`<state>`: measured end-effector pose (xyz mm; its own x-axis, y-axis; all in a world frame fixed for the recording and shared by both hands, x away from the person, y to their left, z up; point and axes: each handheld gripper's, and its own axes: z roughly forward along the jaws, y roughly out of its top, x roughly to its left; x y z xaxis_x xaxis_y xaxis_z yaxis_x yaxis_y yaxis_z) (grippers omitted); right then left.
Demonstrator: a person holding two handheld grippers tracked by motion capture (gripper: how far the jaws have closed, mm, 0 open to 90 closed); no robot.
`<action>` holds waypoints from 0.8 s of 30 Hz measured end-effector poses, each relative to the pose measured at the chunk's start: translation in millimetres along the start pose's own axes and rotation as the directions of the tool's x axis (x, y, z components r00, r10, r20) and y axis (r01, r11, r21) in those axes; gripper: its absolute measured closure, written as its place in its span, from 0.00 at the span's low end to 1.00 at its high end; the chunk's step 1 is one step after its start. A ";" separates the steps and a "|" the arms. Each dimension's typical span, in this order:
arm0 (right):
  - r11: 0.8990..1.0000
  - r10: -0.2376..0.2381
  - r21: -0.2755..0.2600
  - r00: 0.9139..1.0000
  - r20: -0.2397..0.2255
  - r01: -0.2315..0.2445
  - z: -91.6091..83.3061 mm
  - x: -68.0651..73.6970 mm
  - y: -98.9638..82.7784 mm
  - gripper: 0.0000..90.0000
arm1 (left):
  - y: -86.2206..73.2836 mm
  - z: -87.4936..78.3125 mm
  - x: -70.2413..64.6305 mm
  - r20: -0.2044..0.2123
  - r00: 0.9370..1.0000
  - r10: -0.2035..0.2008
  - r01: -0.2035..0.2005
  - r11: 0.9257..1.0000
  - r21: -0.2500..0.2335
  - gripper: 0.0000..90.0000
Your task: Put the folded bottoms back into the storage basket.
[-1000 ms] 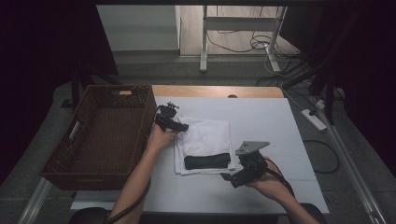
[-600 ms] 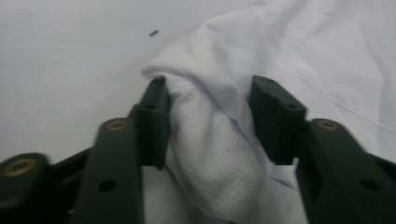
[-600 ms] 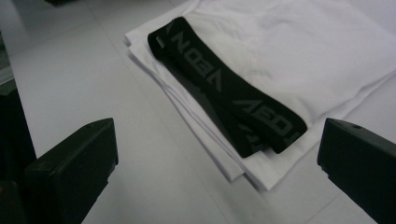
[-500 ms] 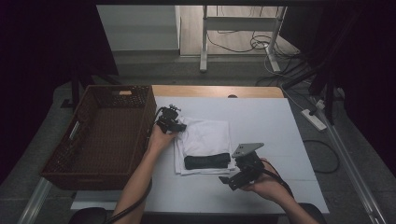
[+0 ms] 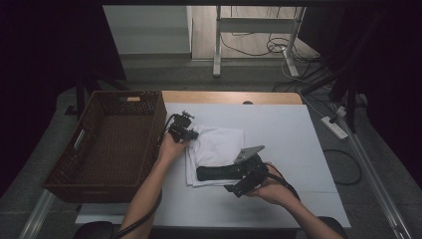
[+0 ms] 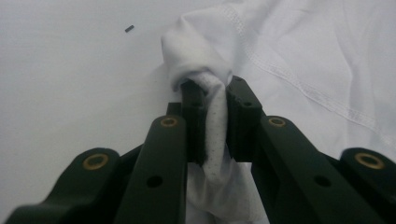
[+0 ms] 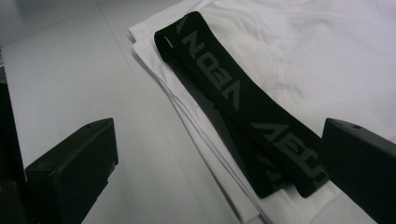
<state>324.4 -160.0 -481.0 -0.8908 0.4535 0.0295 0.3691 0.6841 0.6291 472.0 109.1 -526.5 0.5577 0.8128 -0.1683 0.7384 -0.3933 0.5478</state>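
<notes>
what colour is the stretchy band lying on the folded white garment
Black, with grey lettering along the flat elastic band; the right gripper view shows it best.

Left gripper (image 6: 215,100) jaws just clamped, right gripper (image 7: 215,158) jaws wide

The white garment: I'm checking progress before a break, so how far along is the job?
Done: the white garment lies folded on the table, its black band across the near edge. In hand: the left gripper has just closed on a bunched corner; the right gripper sits open beside the band. Left: nothing is in the basket yet.
</notes>
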 end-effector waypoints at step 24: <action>0.995 -0.088 0.043 0.994 -0.061 0.090 33.6 -2.0 18.0 0.00 | 1.6 0.0 -2.8 -0.020 1.000 0.018 -0.018 1.000 0.011 0.88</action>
<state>341.8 -129.3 -495.7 -0.9343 0.3559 0.0220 0.2983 0.7464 0.5949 471.6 106.3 -525.2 0.5635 0.8138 -0.1421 0.7325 -0.4127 0.5414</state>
